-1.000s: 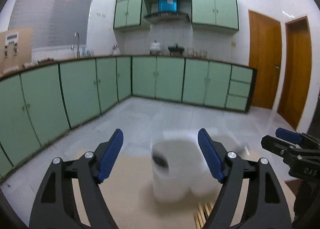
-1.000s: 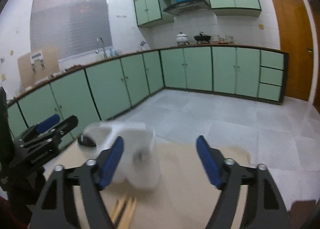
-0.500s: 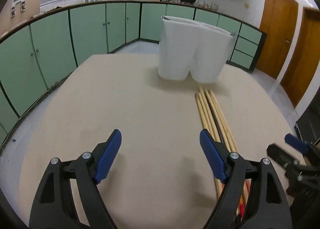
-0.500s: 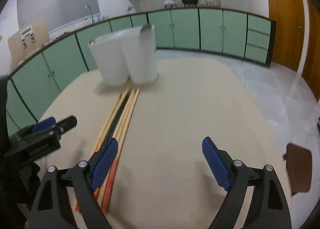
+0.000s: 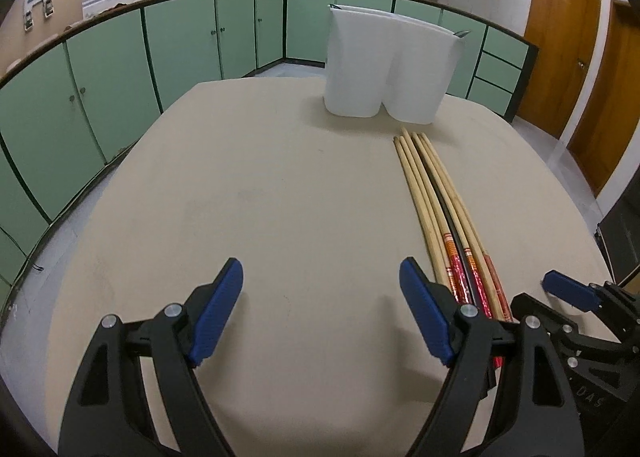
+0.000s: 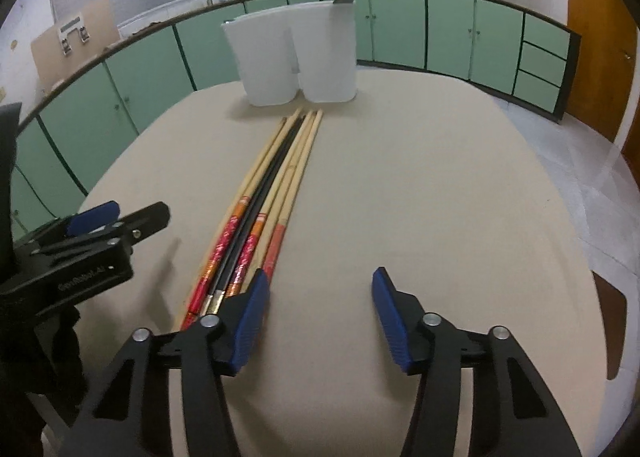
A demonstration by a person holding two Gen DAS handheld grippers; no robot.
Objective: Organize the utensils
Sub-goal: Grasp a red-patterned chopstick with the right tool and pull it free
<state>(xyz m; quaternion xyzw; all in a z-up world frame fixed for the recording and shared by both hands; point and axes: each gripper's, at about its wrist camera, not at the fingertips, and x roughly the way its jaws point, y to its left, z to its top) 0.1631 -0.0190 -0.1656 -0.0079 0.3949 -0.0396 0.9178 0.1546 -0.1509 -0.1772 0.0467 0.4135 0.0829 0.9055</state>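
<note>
Several long chopsticks point(image 5: 434, 193), wooden with red ends and one black, lie side by side on the beige table point(image 5: 260, 197); they also show in the right wrist view point(image 6: 276, 177). Two white holders point(image 5: 390, 69) stand together at the table's far end, also in the right wrist view point(image 6: 296, 57); a metal utensil tip pokes from one. My left gripper point(image 5: 322, 311) is open and empty, left of the chopsticks' red ends. My right gripper point(image 6: 318, 315) is open and empty, just right of them.
Green kitchen cabinets point(image 5: 120, 65) run around the room behind the table. Wooden doors point(image 5: 560, 37) stand at the right. A dark brown object point(image 6: 612, 321) sits past the table's right edge.
Both views have tilted down from the room to the tabletop. Both grippers have come lower and nearer the chopsticks' red ends, staying open.
</note>
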